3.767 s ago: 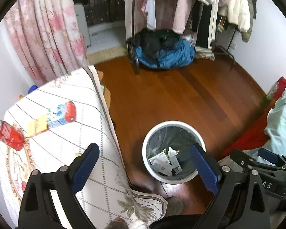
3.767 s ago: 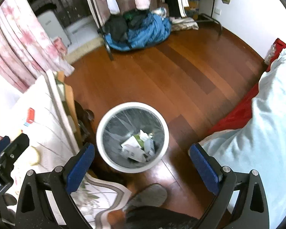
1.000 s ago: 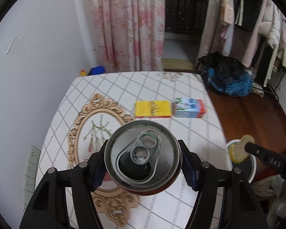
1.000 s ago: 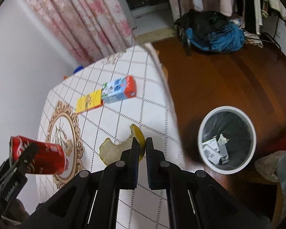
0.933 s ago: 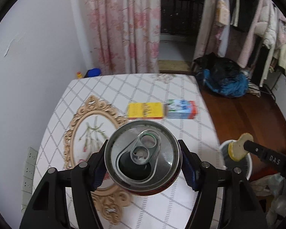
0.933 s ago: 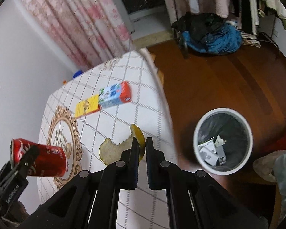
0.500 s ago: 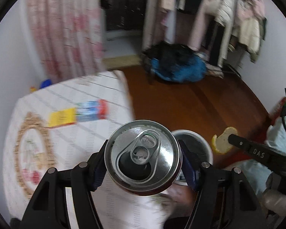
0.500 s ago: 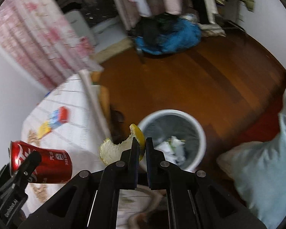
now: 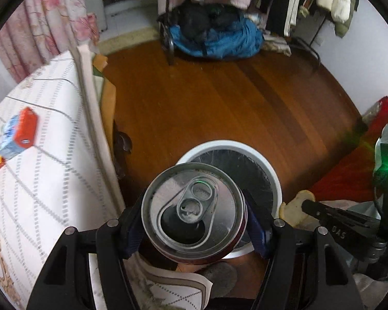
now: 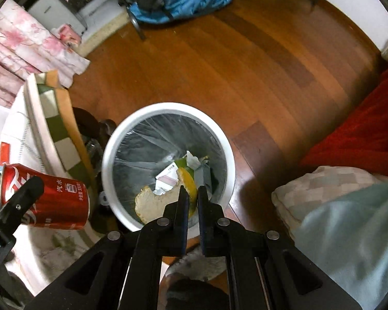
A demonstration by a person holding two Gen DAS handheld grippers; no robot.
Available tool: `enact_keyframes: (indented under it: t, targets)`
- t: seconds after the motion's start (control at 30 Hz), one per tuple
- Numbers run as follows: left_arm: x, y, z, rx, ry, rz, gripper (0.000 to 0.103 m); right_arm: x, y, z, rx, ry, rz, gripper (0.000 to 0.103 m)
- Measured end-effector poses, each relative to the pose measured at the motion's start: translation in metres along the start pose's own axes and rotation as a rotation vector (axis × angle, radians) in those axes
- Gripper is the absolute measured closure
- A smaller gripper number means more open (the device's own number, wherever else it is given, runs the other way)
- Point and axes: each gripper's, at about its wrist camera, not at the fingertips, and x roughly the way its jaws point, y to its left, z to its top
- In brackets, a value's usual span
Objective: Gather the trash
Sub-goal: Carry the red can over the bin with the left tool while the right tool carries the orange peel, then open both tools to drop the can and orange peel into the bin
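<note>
Right tool point(image 10: 191, 201): I have its jaws pinched nearly shut on the peel point(image 10: 163, 201), gripping the yellow curved end so the pale, ragged part hangs free to the left of the tips.
Why that grip: a thin floppy scrap stays put only when nipped at one edge; the hanging part points down into the bin, so I judge it will fall clear once I spread the jaws.
Below the right tool: the bin point(image 10: 108, 155), white-rimmed with a clear liner, sits straight under the tips; the peel is over its near side, inside the rim line.
In the bin: crumpled paper and a carton point(image 10: 183, 170) lie at the bottom, just beyond the peel.
Left tool point(image 9: 194, 214): its blue pads are clamped on the sides of the can point(image 9: 191, 211), which points its opened top straight at the camera.
Why that hold: gripping across the round body gives the pads two firm sides; the right wrist view shows the red can point(image 10: 46, 196) lying tilted, off to the left of the bin.
Ahead of the left tool: the bin rim point(image 9: 274, 175) shows behind the can, so the can is near it but, in my judgement, not yet fully over the opening.
Left of the left tool: the tabletop point(image 9: 51, 168) carries a red-and-blue carton point(image 9: 18, 134) that is not yet collected.
Step in hand: dropping the peel first, as I read it, then the can.
</note>
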Motion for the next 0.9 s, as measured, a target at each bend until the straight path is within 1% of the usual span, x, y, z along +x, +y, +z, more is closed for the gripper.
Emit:
enact_keyframes:
  t: [0.13, 0.23, 0.27, 0.3, 0.33, 0.37, 0.4, 0.43, 0.47, 0.5, 0.57, 0.6, 0.63, 0.9]
  targets:
    - [0.014, -0.006, 0.002, 0.008, 0.032, -0.003, 0.037, 0.022, 0.001, 0.004, -0.011, 0.033, 0.001, 0.096]
    - [0.021, -0.009, 0.004, 0.019, 0.043, 0.015, 0.029, 0.033, 0.004, 0.004, -0.031, 0.051, -0.011, 0.095]
    - [0.022, -0.008, 0.005, 0.022, 0.044, 0.019, 0.021, 0.035, 0.006, 0.004, -0.044, 0.055, -0.026, 0.095]
    - [0.023, -0.009, 0.006, 0.024, 0.047, 0.022, 0.01, 0.036, 0.007, 0.003, -0.05, 0.058, -0.039, 0.092]
    - [0.023, -0.009, 0.006, 0.025, 0.046, 0.028, 0.007, 0.037, 0.008, 0.003, -0.052, 0.06, -0.047, 0.081]
    - [0.023, -0.009, 0.005, 0.029, 0.044, 0.034, 0.007, 0.038, 0.008, 0.002, -0.053, 0.063, -0.058, 0.06]
    - [0.023, -0.008, 0.004, 0.031, 0.047, 0.038, 0.007, 0.037, 0.009, 0.001, -0.054, 0.066, -0.067, 0.048]
    - [0.023, -0.007, 0.003, 0.031, 0.051, 0.044, 0.007, 0.036, 0.009, 0.001, -0.055, 0.064, -0.071, 0.033]
    - [0.023, -0.006, 0.002, 0.032, 0.052, 0.045, 0.006, 0.033, 0.011, -0.001, -0.064, 0.059, -0.076, 0.028]
    - [0.022, -0.005, 0.001, 0.035, 0.05, 0.051, 0.006, 0.032, 0.013, -0.001, -0.071, 0.057, -0.084, 0.028]
    - [0.02, -0.004, 0.0, 0.038, 0.045, 0.06, 0.006, 0.027, 0.016, -0.003, -0.085, 0.049, -0.109, 0.019]
    - [0.019, -0.003, -0.001, 0.037, 0.043, 0.062, 0.006, 0.025, 0.016, -0.004, -0.085, 0.048, -0.113, 0.007]
    - [0.017, 0.0, -0.002, 0.039, 0.041, 0.065, 0.006, 0.023, 0.016, -0.004, -0.085, 0.047, -0.12, 0.002]
    - [0.004, 0.002, -0.004, 0.047, 0.019, 0.088, 0.005, -0.003, 0.019, -0.01, -0.09, 0.009, -0.161, 0.002]
